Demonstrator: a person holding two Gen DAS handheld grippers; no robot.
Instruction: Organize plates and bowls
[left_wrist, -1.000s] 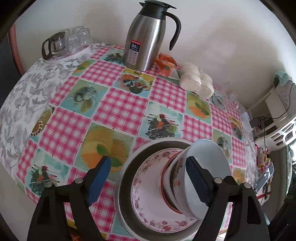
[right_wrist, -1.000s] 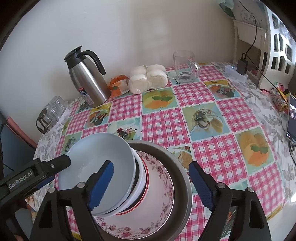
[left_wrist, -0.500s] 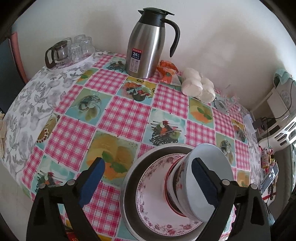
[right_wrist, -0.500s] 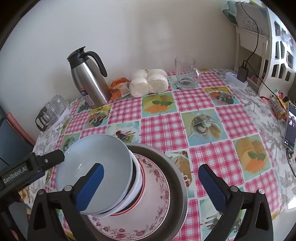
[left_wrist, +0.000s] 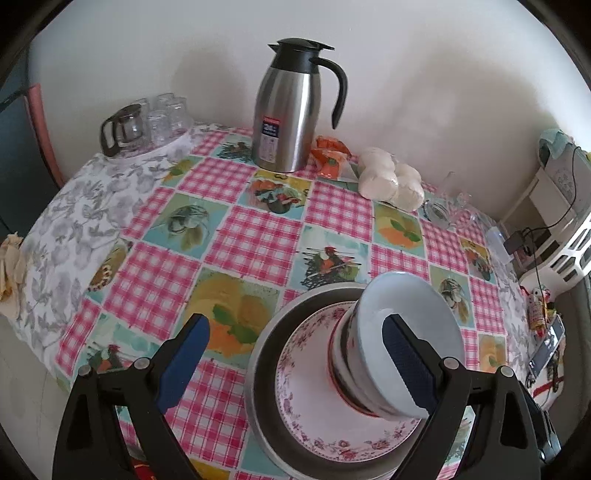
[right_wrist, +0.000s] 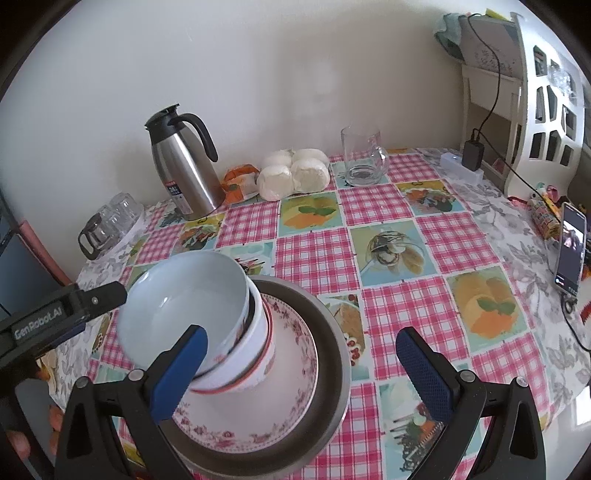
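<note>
Left hand-held gripper (left_wrist: 295, 363) points steeply down at the desk (left_wrist: 255, 236), its blue pads (left_wrist: 183, 363) spread wide and clasping nothing; the jaws have just been opening, and the bowl stack sits partly behind the right-hand pad without being pressed. Right hand-held gripper (right_wrist: 301, 373) tilts downward likewise, released, its jaws having just been opening; its left pad overlaps the bowls in view, and no grip is evident. In the right wrist view, the black body of the left gripper enters from the left edge, just beside the top bowl.

The desk carries a cloth of pink gingham squares alternating with fruit and bird pictures, bordered in grey floral print, and stands against a plain pale wall. Along the far edge stand a steel thermal jug (left_wrist: 291, 107), an orange packet (left_wrist: 330, 157), wrapped white buns (left_wrist: 391, 181) and a glass mug (right_wrist: 364, 157); small glasses with a glass teapot (left_wrist: 123, 127) occupy the far left corner. A white shelf unit (right_wrist: 546, 99) rises past the right edge, where a phone (right_wrist: 570, 254) leans.

At the near edge rests a metal basin (right_wrist: 332, 332) holding a floral-rimmed plate (right_wrist: 295, 387). On the plate stands a stack of nested bowls (right_wrist: 251, 354), red-banded below, topped by a pale blue bowl (right_wrist: 184, 306) that leans toward the left gripper.
</note>
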